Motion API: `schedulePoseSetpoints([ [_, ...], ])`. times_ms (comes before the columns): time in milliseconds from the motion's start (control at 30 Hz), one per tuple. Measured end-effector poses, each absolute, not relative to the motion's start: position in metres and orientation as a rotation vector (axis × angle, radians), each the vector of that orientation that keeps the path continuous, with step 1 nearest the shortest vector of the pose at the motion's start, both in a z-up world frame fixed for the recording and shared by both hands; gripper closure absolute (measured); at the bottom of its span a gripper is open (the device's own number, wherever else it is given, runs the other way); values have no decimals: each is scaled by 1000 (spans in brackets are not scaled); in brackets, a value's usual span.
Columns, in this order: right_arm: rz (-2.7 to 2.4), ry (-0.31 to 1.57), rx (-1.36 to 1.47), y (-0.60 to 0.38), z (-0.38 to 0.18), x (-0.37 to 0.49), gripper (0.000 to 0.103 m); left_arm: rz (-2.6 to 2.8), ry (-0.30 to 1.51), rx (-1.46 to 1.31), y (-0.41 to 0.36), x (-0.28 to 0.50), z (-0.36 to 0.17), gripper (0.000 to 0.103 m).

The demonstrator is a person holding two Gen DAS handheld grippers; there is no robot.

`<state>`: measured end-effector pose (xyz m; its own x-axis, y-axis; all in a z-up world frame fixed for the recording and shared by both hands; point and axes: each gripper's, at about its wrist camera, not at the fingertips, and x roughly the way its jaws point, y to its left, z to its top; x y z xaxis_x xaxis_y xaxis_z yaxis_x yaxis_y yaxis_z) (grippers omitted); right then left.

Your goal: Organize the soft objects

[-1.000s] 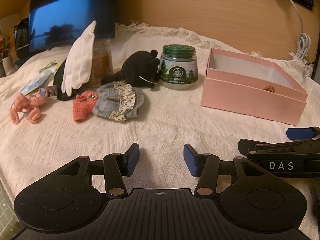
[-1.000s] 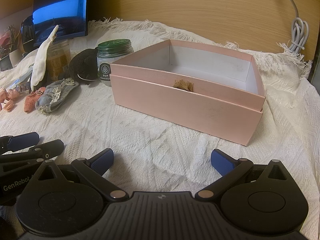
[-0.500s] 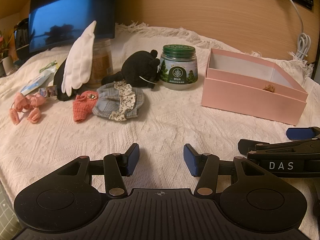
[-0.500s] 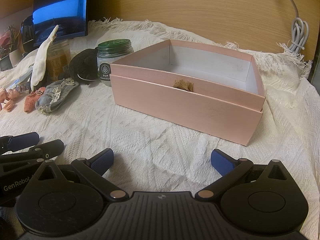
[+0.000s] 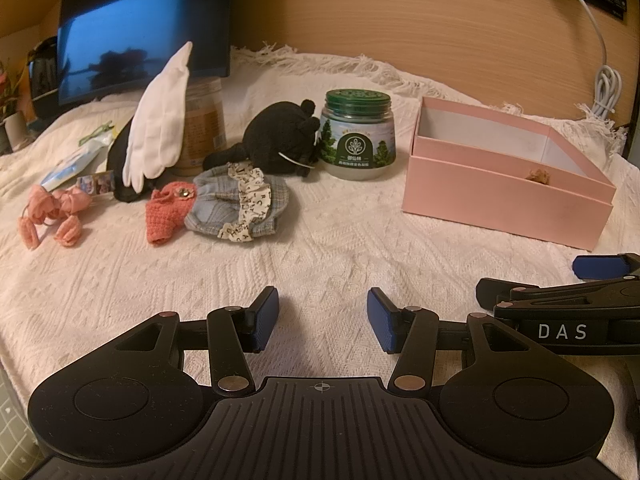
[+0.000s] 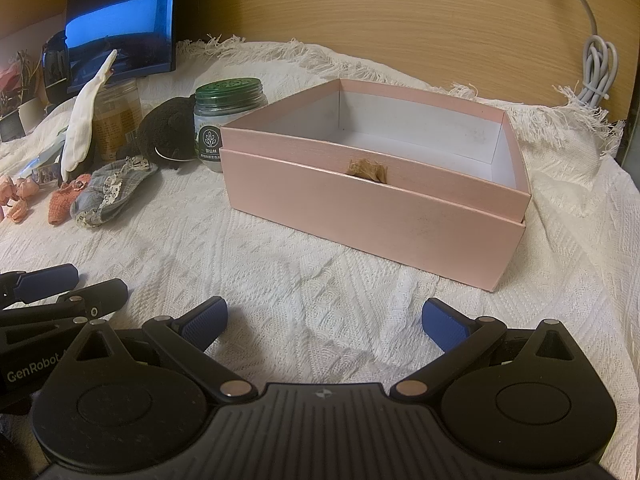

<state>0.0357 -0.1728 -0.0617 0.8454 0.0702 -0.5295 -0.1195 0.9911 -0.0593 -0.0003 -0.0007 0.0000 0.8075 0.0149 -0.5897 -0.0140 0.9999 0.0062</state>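
Note:
Soft things lie at the left of a white knitted cloth: a black plush toy point(image 5: 280, 142), a blue plaid doll hat with a lettered frill point(image 5: 240, 208), an orange knitted piece point(image 5: 166, 212), pink fabric flowers point(image 5: 52, 214) and a white glove point(image 5: 158, 120) propped upright. An open pink box point(image 5: 500, 196) stands at the right, with a small brown tuft point(image 6: 366, 169) at its front rim. My left gripper point(image 5: 322, 318) is open and empty, low over the cloth. My right gripper point(image 6: 324, 322) is open and empty in front of the pink box point(image 6: 372, 216).
A green-lidded jar point(image 5: 358, 134) stands beside the plush toy. A tan jar point(image 5: 202, 128) stands behind the glove. A dark monitor point(image 5: 140, 28) and a wooden wall are at the back. A white cable point(image 5: 604, 92) hangs at the far right.

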Motion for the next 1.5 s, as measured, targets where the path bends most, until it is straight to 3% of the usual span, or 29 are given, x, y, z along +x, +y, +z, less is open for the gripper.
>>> schedulePoseSetpoints([
  [1233, 101, 558, -82, -173, -62, 38, 0, 7, 645, 5, 0, 2, 3, 48],
  [1500, 100, 759, -115, -169, -48, 55, 0, -117, 760, 11, 18, 19, 12, 49],
])
